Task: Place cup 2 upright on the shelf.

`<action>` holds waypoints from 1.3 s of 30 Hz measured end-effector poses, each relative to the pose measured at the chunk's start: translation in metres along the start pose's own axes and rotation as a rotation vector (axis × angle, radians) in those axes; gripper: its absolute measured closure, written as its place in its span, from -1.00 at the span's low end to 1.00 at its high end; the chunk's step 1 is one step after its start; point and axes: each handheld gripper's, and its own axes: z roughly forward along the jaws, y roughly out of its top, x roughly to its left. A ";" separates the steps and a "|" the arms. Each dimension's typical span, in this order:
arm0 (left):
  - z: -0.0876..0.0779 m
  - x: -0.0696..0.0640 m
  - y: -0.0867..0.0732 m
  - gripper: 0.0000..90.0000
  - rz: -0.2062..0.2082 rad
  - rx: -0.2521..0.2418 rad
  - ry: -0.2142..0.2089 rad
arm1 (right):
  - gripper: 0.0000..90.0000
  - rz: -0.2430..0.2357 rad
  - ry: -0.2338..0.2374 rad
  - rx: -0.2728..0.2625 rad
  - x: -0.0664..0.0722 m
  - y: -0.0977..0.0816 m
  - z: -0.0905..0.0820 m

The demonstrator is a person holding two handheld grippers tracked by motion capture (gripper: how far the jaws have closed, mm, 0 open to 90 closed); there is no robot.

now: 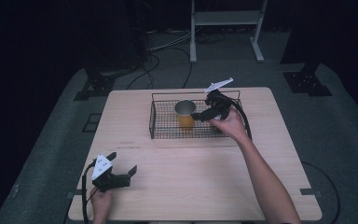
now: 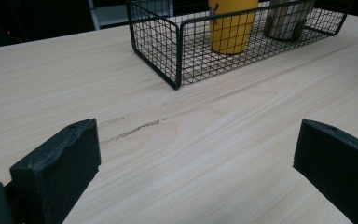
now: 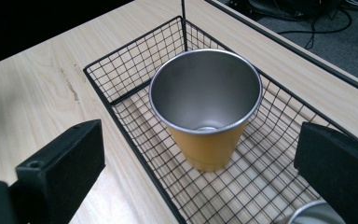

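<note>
A black wire basket [image 1: 152, 122] stands at the far middle of the wooden table [image 1: 191, 182]. In it an orange cup [image 1: 185, 116] with a steel inside stands upright. My right gripper [image 1: 199, 114] hovers over the basket just right of that cup, open. In the right gripper view the cup [image 3: 205, 116] stands ahead between the spread jaws of the right gripper [image 3: 200, 158], untouched. My left gripper [image 1: 122, 163] rests open near the table's front left corner. In the left gripper view the left gripper [image 2: 196, 154] has bare wood between its jaws.
A second, silver cup [image 2: 289, 18] stands in the basket [image 2: 179, 56] beside the orange cup [image 2: 230, 25]; its rim [image 3: 314, 213] peeks in low in the right gripper view. Dark floor, cables and a white frame [image 1: 226, 18] lie beyond the table.
</note>
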 end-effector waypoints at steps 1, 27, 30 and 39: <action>0.000 0.000 0.000 -1.00 -0.001 0.000 0.000 | -0.98 0.000 -0.001 -0.002 0.000 -0.001 -0.001; 0.001 -0.001 0.000 -1.00 0.006 0.008 0.000 | -0.97 -0.028 -0.008 -0.001 0.008 -0.026 -0.036; 0.001 -0.001 0.000 -1.00 0.008 0.009 0.002 | -0.97 -0.028 -0.008 0.004 0.009 -0.032 -0.038; 0.001 -0.001 0.001 -1.00 0.011 0.011 0.003 | -0.96 -0.024 -0.018 0.008 0.009 -0.046 -0.050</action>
